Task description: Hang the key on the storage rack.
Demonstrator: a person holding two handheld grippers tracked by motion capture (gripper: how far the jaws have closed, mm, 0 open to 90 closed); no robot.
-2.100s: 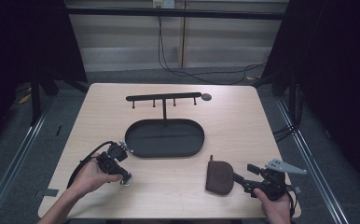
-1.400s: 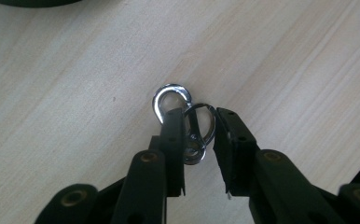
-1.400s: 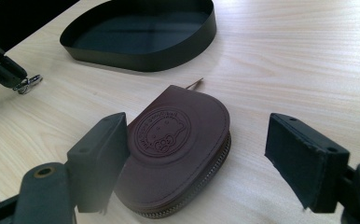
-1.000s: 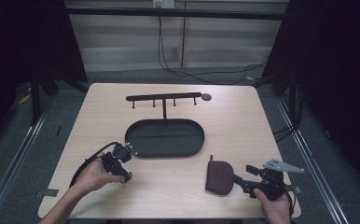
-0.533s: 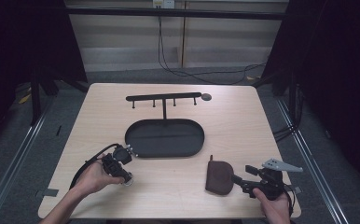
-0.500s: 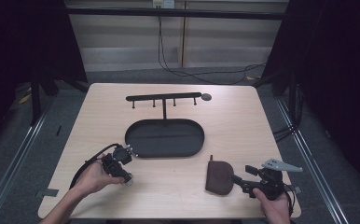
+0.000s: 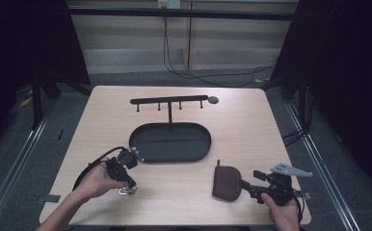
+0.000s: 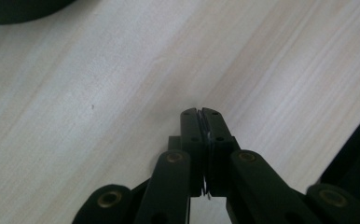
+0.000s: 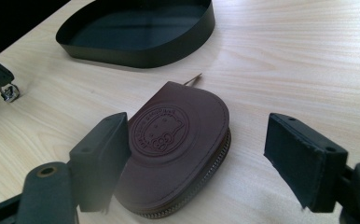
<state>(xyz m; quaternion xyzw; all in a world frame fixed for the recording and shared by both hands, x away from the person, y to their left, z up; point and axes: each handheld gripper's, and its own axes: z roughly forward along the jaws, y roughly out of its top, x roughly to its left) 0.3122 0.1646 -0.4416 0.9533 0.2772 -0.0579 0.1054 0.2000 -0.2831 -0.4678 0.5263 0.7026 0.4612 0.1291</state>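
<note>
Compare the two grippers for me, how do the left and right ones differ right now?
The left gripper has its jaws pressed shut, with a thin metal bit pinched between them; the right gripper stands wide open. The left gripper's tips are down at the bare table, while the right gripper points at the brown zip pouch, which lies between its jaws, unclamped. The left sits near the black oval tray; the right is at the table's near corner. Both are black and hand-held.

A dark brown leather pouch (image 9: 178, 149), stamped with a round cartoon emblem and edged by a brass-toned zip, lies near the front right corner of a pale, straight-grained wooden table (image 7: 251, 130). At the table's centre sits a matte black oval tray (image 7: 170, 142), a black peg rack (image 7: 169, 101) behind it.
</note>
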